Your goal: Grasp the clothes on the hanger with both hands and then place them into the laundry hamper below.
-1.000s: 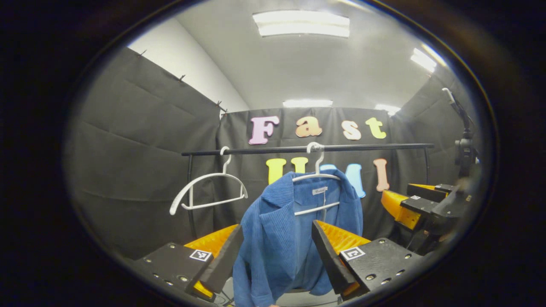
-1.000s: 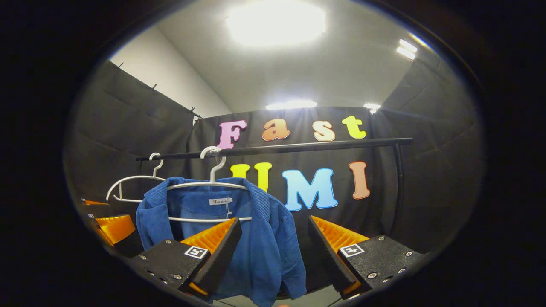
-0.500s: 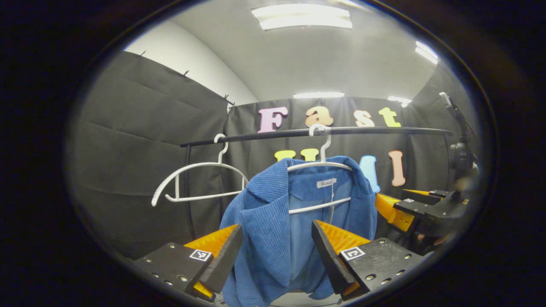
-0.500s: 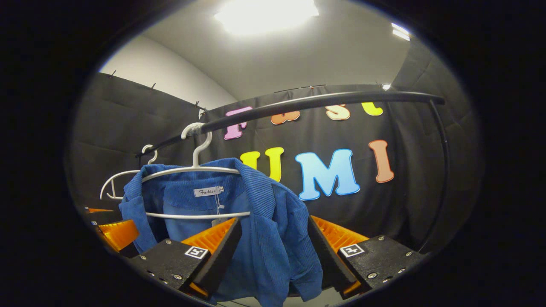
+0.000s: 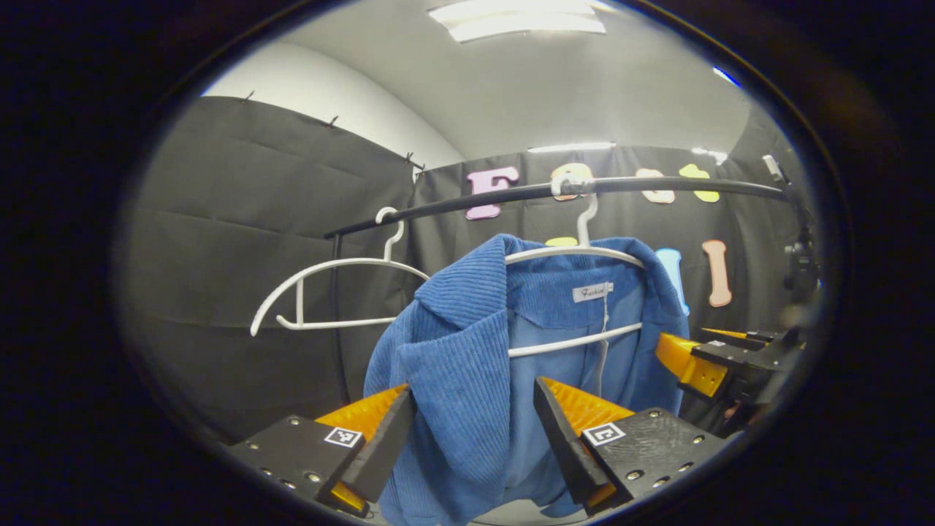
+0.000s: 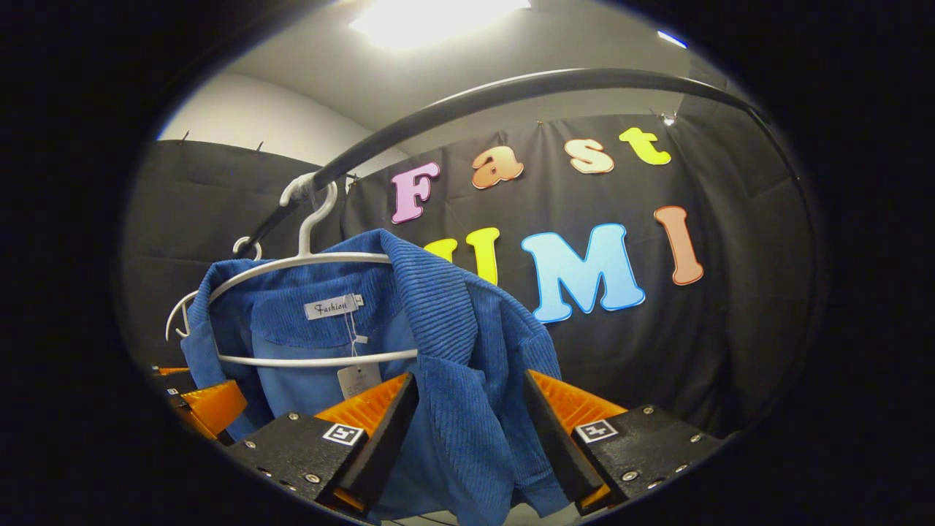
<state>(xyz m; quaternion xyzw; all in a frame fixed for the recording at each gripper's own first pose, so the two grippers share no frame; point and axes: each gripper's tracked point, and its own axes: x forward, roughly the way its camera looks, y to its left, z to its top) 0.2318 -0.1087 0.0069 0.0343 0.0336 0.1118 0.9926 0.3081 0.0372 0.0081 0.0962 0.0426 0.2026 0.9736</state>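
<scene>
The blue corduroy jacket hangs on a white hanger (hooked over the black rail); both grippers' jaws spread, seemingly straddling its front panels, left gripper, right gripper

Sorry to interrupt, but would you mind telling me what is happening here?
A person holds a gripper in each hand at a blue jacket hanging on a white hanger from a black rail. The left gripper and right gripper are both open, each with a jacket front between its fingers, not clamped yet.
</scene>
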